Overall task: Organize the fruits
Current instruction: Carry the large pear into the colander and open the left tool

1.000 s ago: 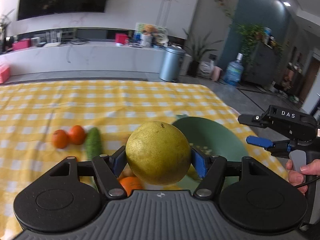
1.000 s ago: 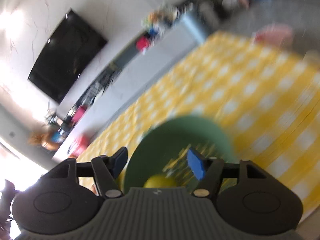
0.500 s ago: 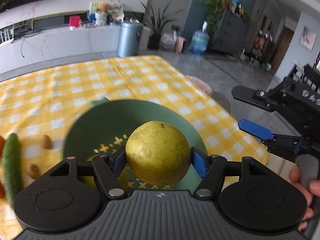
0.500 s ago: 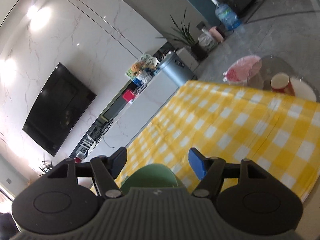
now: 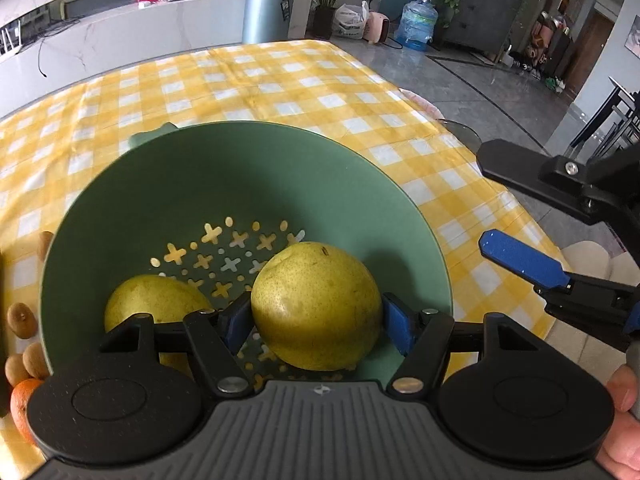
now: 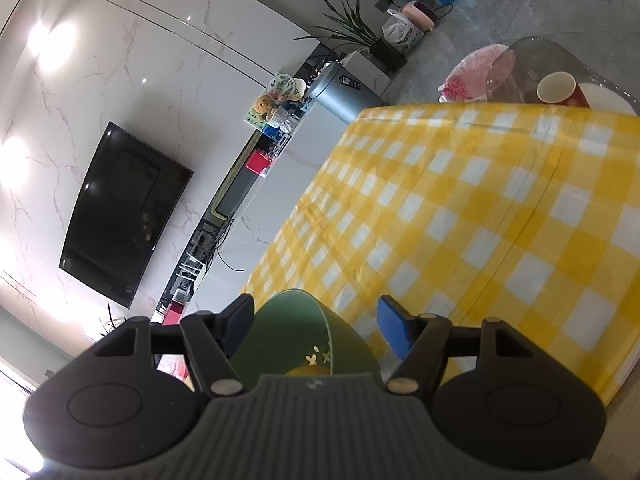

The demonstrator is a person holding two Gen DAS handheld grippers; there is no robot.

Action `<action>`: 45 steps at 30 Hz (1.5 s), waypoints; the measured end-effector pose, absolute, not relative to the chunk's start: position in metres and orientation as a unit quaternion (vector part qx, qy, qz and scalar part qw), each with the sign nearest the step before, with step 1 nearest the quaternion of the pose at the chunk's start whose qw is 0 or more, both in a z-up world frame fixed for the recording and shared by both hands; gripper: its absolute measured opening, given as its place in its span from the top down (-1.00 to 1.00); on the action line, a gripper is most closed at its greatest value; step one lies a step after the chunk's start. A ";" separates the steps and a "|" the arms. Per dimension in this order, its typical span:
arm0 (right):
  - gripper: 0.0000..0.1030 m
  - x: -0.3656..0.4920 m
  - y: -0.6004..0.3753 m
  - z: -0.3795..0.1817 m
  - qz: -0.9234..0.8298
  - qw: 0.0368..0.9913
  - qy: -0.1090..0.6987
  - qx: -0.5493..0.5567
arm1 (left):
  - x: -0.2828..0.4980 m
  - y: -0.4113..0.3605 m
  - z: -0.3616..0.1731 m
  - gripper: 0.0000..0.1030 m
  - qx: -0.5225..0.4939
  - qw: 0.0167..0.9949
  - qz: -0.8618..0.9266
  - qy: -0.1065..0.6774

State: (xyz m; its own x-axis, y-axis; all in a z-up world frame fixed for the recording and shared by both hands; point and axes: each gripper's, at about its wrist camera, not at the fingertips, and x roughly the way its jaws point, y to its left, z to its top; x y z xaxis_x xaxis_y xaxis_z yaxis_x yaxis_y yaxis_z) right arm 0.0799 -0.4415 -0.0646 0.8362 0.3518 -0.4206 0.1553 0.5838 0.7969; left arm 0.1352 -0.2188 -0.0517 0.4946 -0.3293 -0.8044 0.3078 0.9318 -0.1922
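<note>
In the left wrist view the left gripper [image 5: 316,320] is clamped on a yellow pear [image 5: 316,306] at lower centre of the frame, inside the rim of the green colander [image 5: 224,172], with a second pear [image 5: 154,300] lying on the perforated floor just to its lower left. The coming release likely turns on that gap: the held pear should settle to the right of the resting one. The right gripper [image 6: 316,330] stands open and empty, with the colander's edge low in its frame.

L tongs [image 5: 316,318] clamped w/ load, R tongs [image 6: 316,330] spread, empty.
</note>
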 end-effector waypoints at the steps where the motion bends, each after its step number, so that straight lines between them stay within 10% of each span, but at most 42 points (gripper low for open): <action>1: -0.29 0.080 -0.442 -0.066 0.058 0.844 0.281 0.454 | 0.135 -0.219 -0.052 -0.50 -0.009 0.865 -0.182 0.467; 45: -0.28 0.080 -0.396 -0.020 0.059 0.893 0.316 0.316 | 0.092 -0.173 0.011 -0.75 -0.006 0.894 -0.178 0.412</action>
State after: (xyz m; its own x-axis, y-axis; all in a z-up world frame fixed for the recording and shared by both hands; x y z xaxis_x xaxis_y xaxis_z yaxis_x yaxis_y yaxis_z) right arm 0.0804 -0.3964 -0.0198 0.7938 0.3051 -0.5261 0.0943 0.7929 0.6021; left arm 0.0919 -0.1733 0.0109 0.5968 -0.3224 -0.7348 0.3130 0.9367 -0.1568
